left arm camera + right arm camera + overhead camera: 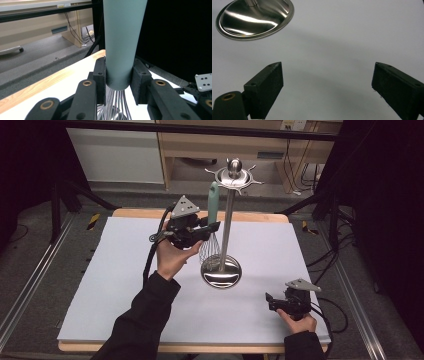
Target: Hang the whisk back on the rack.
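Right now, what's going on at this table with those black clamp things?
A person holds a gripper in each hand. The left gripper is clamped on the green handle of a whisk, held upright beside a steel utensil stand. The right gripper rests open on the white table cover, holding nothing.

The left tongs (119, 82) clamp the whisk's teal handle (122, 42), wires (116, 105) hanging below.
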{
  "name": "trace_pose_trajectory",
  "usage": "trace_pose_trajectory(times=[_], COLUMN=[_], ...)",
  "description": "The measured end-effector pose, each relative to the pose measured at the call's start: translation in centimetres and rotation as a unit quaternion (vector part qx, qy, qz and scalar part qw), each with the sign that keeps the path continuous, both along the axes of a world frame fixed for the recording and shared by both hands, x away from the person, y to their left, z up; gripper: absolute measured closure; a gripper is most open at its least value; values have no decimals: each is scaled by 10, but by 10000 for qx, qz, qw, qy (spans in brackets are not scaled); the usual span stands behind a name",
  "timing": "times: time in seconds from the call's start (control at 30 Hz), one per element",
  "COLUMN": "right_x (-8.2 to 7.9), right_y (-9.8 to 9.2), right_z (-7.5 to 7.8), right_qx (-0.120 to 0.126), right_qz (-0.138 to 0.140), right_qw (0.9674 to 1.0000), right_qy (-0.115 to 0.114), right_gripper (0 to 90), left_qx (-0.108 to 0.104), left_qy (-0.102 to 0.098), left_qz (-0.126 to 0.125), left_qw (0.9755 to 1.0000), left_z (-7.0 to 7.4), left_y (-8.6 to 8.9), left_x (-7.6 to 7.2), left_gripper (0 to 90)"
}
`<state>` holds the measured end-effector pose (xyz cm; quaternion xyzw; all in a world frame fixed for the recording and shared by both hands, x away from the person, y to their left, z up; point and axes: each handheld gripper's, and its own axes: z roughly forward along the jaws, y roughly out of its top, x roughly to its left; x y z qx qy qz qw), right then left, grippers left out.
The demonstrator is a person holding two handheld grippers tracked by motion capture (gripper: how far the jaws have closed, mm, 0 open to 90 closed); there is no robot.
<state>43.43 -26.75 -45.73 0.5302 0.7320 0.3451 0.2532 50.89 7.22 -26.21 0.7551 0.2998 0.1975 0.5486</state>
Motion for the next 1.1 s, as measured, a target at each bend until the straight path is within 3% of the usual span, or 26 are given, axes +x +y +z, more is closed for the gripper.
trace_pose_trajectory(times=[0.37,0.47,0.8,1.1], right_x=[0,1,1,2], right_y=[0,0,0,1], right_z=[0,-1,-1,-3], right_qx=[20,-12,-27,-72], right_qz=[-7,-9,-31,-39], right_qw=[10000,10000,10000,10000], right_qy=[2,-12,1,13], right_gripper=[107,107,107,107], left_qx=[-56,-23,-14,-15], left_qy=[-269,-258,-292,-201], left_qz=[148,173,253,269], left_qw=[9995,9995,9993,9994], left_z=[-6,-7,-24,-47], left_y=[-1,0,18,39], left_x=[-1,-1,-8,-21], left_gripper=[683,675,493,422])
